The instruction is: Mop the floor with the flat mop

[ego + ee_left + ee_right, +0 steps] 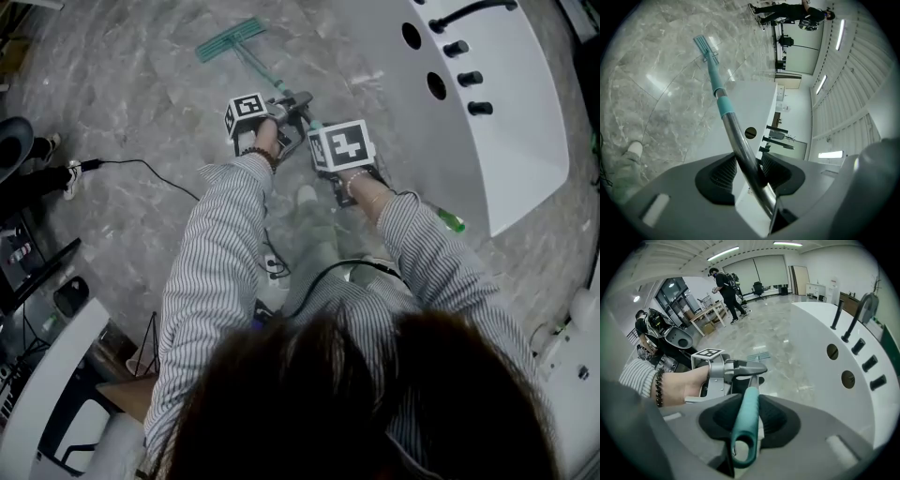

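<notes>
The flat mop lies with its teal head (230, 39) on the grey marble floor ahead, and its pole (267, 75) slopes back toward me. My left gripper (292, 112) is shut on the metal pole (740, 140), whose teal collar and mop head (704, 47) show beyond the jaws. My right gripper (330, 167) sits just behind it, pointing steeply down. It is shut on the teal handle end (745, 423), which has a hanging hole. In the right gripper view the left gripper (736, 370) holds the pole just ahead, with the mop head (758, 356) beyond it.
A white counter (506, 159) with black taps and knobs (469, 77) runs along the right, close to the pole. A black cable (150, 169) trails over the floor at left. Another person's shoe (47, 148) and a desk (47, 375) are at the left. People stand in the distance (724, 287).
</notes>
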`<state>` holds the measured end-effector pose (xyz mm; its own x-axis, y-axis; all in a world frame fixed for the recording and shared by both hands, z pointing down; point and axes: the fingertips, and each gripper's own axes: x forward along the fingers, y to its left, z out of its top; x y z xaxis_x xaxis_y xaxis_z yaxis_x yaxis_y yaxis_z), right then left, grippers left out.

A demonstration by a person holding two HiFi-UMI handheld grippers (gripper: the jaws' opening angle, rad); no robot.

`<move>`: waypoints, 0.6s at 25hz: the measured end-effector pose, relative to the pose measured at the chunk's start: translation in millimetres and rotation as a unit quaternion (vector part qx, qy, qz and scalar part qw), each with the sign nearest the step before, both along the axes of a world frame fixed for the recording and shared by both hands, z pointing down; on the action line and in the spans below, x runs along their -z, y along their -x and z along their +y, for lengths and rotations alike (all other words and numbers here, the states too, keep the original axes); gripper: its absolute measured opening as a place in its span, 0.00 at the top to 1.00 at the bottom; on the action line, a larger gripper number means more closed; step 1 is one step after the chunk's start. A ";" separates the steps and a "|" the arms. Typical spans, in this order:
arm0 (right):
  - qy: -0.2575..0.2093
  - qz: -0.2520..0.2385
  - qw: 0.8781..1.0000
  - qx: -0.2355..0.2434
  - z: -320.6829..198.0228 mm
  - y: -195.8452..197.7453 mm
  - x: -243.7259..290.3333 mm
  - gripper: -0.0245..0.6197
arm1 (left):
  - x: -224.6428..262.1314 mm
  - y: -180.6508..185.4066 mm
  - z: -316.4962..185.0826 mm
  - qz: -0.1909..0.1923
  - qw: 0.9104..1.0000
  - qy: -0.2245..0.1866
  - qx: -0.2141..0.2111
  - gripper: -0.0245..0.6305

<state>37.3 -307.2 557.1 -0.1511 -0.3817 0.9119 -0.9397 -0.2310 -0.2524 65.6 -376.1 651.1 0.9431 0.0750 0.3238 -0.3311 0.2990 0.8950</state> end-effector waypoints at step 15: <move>0.020 -0.002 1.000 0.009 36.2 10.3 -12.4 0.79 | -12.1 9.6 36.7 -0.027 0.999 -0.001 -0.039 0.70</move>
